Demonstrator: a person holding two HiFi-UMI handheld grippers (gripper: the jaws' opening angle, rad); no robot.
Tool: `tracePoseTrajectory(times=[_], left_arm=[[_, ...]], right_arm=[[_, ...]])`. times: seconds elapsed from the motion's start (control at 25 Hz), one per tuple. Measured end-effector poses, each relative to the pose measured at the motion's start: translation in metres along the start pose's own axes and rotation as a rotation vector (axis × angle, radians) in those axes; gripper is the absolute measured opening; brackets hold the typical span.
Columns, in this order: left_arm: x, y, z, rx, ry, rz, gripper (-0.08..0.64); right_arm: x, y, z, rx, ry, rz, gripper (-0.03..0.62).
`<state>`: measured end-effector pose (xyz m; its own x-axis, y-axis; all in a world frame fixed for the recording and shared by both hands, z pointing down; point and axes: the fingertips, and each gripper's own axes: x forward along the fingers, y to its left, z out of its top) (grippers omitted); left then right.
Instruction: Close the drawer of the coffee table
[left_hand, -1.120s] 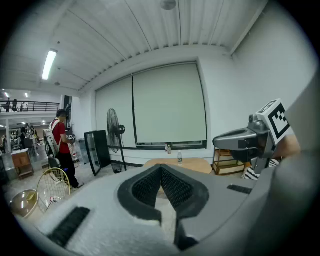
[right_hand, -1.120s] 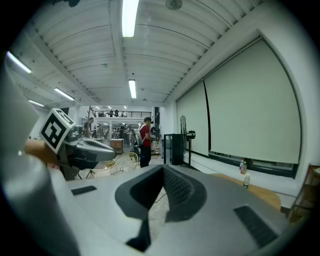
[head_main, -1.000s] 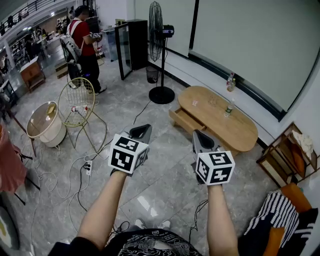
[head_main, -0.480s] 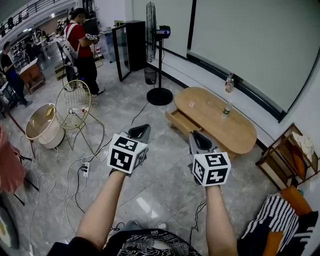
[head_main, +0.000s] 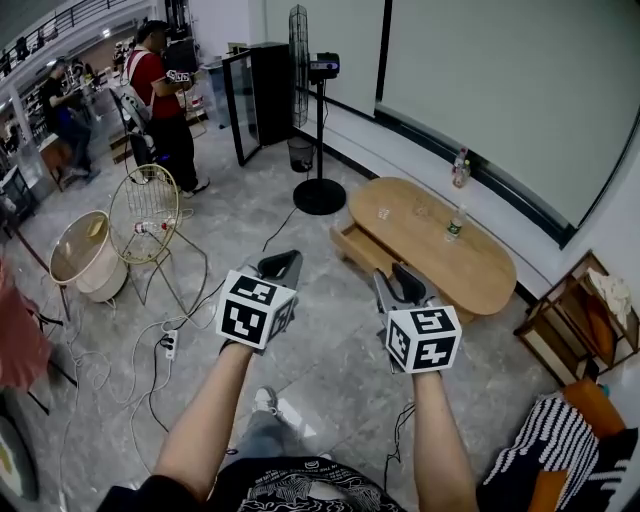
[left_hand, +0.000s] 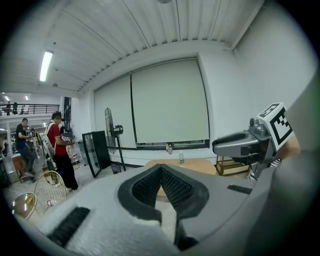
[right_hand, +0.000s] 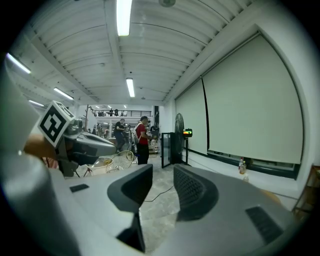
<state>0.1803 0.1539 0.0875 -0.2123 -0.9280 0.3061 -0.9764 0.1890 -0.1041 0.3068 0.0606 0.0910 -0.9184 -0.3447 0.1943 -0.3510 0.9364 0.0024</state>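
Jaws differ between the two hands: the left gripper (head_main: 283, 262) has its pads closed tip to tip with nothing between them, while the right gripper (head_main: 405, 278) is opening, a clear gap showing between its pads and nothing in it. Both are held out level over the grey floor (head_main: 330, 370), side by side and apart. A pale screen (head_main: 500, 90) covers the far wall. Beyond the right gripper stands the oval wooden table (head_main: 440, 265), well apart from both grippers. Its drawer (head_main: 358, 245) is pulled out from the long side facing the person, at the table's left end, and still stands open. A black cabinet (head_main: 262, 95) stands at the back, with a person in a red shirt (head_main: 158, 100) to its left. A tall fan (head_main: 318, 130) stands between the cabinet and the table. At left are a wire chair (head_main: 150, 215) and, just beside it, a round tub (head_main: 85, 255). On the table one bottle (head_main: 455, 224) stands upright near the middle, and two more bottles (head_main: 461, 168) stand at the far edge.
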Motion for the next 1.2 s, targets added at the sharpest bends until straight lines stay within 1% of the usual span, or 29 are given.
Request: tracePoseTrajectory(times=[0.2,0.32,0.44,0.72,0.88,1.04,1.2], left_arm=[[0.018,0.026,-0.003,-0.005,-0.004,-0.014,0.006],[0.039,0.050,-0.003,0.000,-0.012,-0.037,0.006],[0.065,0.084,0.000,0.005,-0.020,-0.065,0.006],[0.126,0.171,0.004,0.002,-0.019,-0.168,0.006],[0.156,0.215,0.010,0.001,-0.022,-0.226,0.006],[0.185,0.250,0.016,0.003,-0.021,-0.283,0.006],[0.211,0.269,0.021,0.017,-0.023,-0.345,0.006]], right_arm=[[0.031,0.003,-0.001,-0.004,0.013,0.000,0.173],[0.058,-0.001,0.000,-0.002,0.021,-0.024,0.191],[0.094,-0.001,0.001,0.003,0.031,-0.056,0.208],[0.184,0.005,0.009,0.035,0.069,-0.156,0.235],[0.227,0.009,0.022,0.044,0.081,-0.215,0.256],[0.262,0.008,0.033,0.051,0.093,-0.278,0.271],[0.285,0.001,0.040,0.074,0.092,-0.347,0.285]])
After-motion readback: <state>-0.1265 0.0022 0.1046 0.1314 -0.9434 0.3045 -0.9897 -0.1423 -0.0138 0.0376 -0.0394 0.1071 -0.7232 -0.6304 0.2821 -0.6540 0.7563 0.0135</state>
